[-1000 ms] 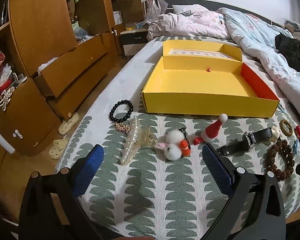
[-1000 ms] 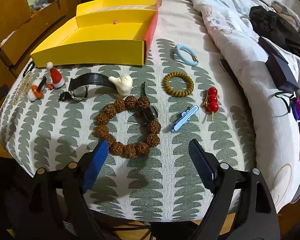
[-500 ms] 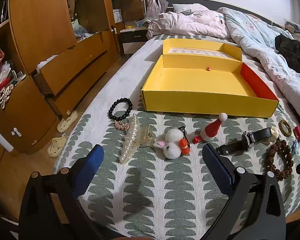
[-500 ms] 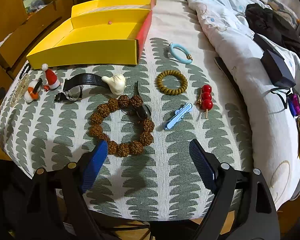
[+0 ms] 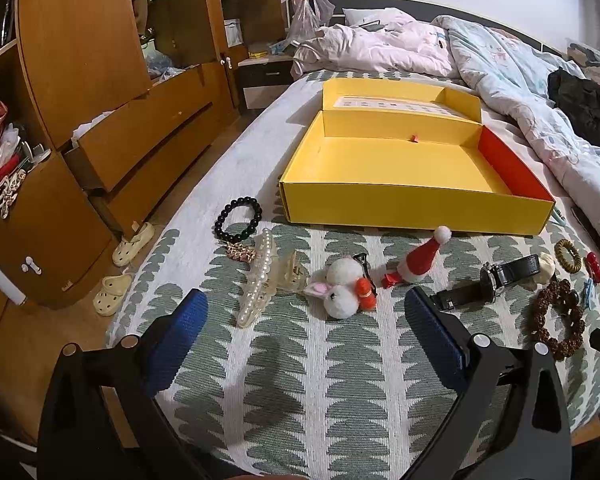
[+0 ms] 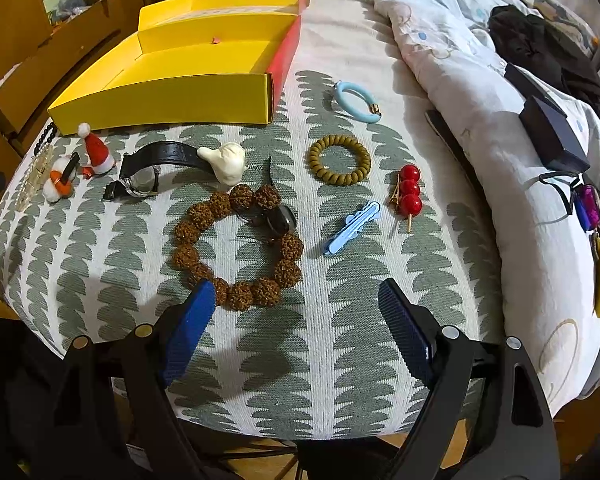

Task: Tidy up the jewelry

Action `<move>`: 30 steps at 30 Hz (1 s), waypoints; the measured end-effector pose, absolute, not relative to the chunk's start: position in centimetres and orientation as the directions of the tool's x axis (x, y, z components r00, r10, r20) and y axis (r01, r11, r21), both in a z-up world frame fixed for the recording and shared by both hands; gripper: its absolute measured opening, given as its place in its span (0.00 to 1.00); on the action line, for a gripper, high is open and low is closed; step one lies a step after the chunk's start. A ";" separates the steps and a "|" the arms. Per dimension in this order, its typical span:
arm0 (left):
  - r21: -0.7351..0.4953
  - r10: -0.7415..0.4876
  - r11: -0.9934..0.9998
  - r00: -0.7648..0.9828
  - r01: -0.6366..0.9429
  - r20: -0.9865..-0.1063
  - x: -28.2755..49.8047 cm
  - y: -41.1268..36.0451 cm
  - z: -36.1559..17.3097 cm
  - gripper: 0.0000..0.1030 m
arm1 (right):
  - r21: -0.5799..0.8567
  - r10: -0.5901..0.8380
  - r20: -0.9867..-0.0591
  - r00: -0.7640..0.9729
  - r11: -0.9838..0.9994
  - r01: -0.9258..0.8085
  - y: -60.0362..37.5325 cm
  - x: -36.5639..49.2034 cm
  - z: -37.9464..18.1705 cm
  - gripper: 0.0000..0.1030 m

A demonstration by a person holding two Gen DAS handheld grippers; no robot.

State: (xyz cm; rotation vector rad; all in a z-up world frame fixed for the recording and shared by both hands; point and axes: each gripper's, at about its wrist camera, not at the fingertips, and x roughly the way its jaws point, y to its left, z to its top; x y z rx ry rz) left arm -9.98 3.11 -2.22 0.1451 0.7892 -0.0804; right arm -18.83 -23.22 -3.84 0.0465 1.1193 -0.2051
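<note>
Right wrist: knobbly brown seed bracelet (image 6: pixel 238 244), ribbed olive ring (image 6: pixel 339 159), glossy red beads (image 6: pixel 410 195)

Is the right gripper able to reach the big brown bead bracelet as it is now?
Probably yes. The right gripper is open, and the brown bead bracelet lies flat just ahead with nothing between them.

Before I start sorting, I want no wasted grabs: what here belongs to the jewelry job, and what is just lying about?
For the job: yellow box, brown seed-bead bracelet, black watch, olive bead bracelet, black bead bracelet.
Lying about: slippers, dark blue case, keys.
</note>
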 end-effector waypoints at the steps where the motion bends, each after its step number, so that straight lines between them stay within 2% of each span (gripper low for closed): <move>1: 0.103 -0.015 0.987 0.703 0.126 -0.711 -10.0 3.1 -2.2 0.94 | -0.065 -0.140 -0.897 0.420 0.980 0.187 -23.2 -18.8 -3.8 0.82; 30: 0.097 -0.006 0.989 0.689 0.112 -0.725 -10.0 2.5 -2.5 0.94 | -0.069 -0.147 -0.900 0.410 0.978 0.198 -23.4 -18.8 -4.1 0.82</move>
